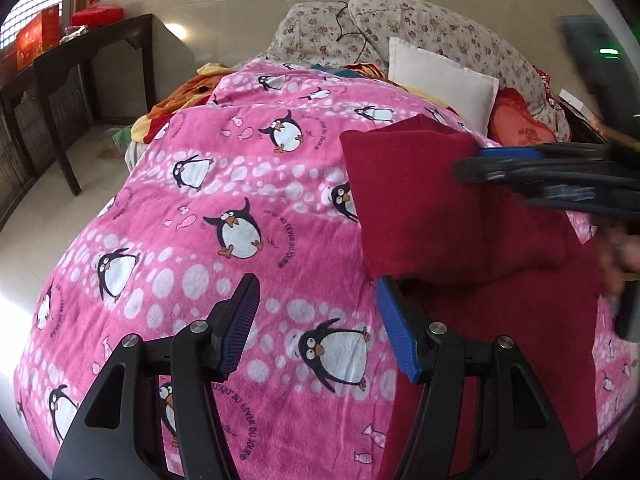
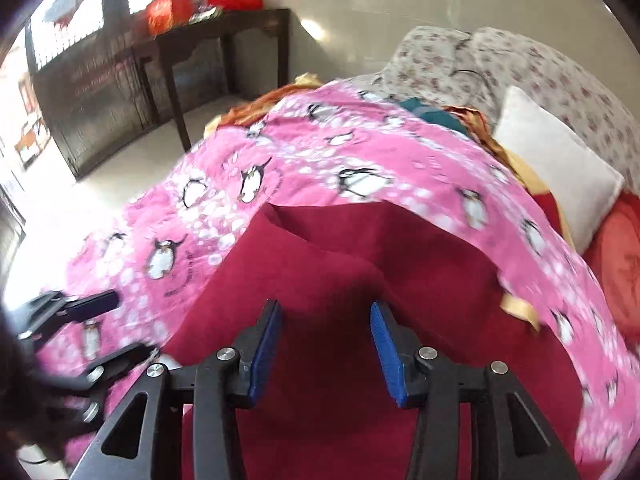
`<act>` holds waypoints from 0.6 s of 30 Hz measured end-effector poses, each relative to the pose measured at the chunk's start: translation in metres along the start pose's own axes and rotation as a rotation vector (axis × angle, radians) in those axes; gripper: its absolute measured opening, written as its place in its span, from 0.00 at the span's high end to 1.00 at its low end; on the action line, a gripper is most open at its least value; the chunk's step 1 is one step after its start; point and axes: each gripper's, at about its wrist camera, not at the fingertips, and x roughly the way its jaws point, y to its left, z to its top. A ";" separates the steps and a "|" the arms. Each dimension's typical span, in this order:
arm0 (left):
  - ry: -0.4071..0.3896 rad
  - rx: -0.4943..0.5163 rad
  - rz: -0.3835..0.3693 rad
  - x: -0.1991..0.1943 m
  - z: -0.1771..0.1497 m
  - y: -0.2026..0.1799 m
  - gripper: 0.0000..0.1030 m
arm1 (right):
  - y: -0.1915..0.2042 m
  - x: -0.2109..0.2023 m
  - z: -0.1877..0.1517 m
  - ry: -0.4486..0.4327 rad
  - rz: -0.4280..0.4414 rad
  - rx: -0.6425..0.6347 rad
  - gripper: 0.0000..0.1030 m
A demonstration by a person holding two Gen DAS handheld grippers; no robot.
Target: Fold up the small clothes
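The pink penguin-print blanket (image 1: 224, 208) covers the bed and serves as my folding surface, and everything I name sits relative to it. On its right half, as my left camera sees it, lies the dark red garment (image 1: 420, 208), the thing I am folding: one layer is already turned over onto the rest, so a squared, doubled panel sits on top of a wider spread of the same cloth that runs down toward me. I judge its long axis runs from the near edge of the blanket toward the white pillow (image 1: 444, 80) and floral bedding (image 1: 436, 24) at the far end, with the folded end pointing away from me. My right gripper (image 2: 326, 344) hangs over the red cloth with its blue pads parted to a moderate gap and nothing between them; the fabric lies beneath them, not pinched, which fits a fold just laid down. My left gripper (image 1: 316, 324) hovers at the garment's left edge, one pad over bare blanket and the other at the cloth's border, jaws half open and empty, placed, I think, to take that edge for the next fold.
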 end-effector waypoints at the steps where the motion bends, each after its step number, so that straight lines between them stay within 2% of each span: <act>1: -0.005 -0.007 -0.002 0.000 0.000 0.000 0.41 | 0.003 0.015 0.004 -0.007 -0.098 -0.018 0.65; 2: -0.006 -0.010 -0.004 0.000 0.000 0.001 0.41 | 0.001 0.028 0.004 -0.014 -0.196 -0.018 0.66; 3: -0.002 -0.011 -0.007 0.000 0.001 0.000 0.41 | -0.003 0.043 0.004 -0.022 -0.232 0.017 0.66; 5: 0.001 -0.004 -0.014 -0.001 0.001 -0.002 0.41 | -0.014 0.045 0.002 -0.057 -0.157 0.107 0.66; 8: -0.020 0.009 -0.022 -0.008 0.003 -0.004 0.41 | -0.029 0.012 -0.015 -0.098 -0.044 0.184 0.66; 9: -0.026 0.009 -0.025 -0.010 0.003 -0.005 0.41 | -0.037 -0.001 -0.024 -0.115 -0.050 0.197 0.64; 10: -0.030 0.006 -0.033 -0.012 0.004 -0.004 0.41 | -0.045 -0.018 -0.038 -0.130 -0.079 0.216 0.63; 12: -0.033 -0.019 -0.069 -0.014 0.006 -0.003 0.41 | -0.070 -0.045 -0.066 -0.133 -0.131 0.272 0.49; 14: -0.033 -0.041 -0.085 -0.015 0.006 -0.002 0.41 | -0.104 -0.065 -0.103 -0.117 -0.178 0.338 0.40; 16: -0.031 -0.046 -0.083 -0.014 0.007 -0.005 0.41 | -0.127 -0.069 -0.128 -0.085 -0.263 0.381 0.38; 18: -0.021 -0.047 -0.079 -0.011 0.007 -0.010 0.41 | -0.143 -0.060 -0.143 -0.053 -0.273 0.405 0.38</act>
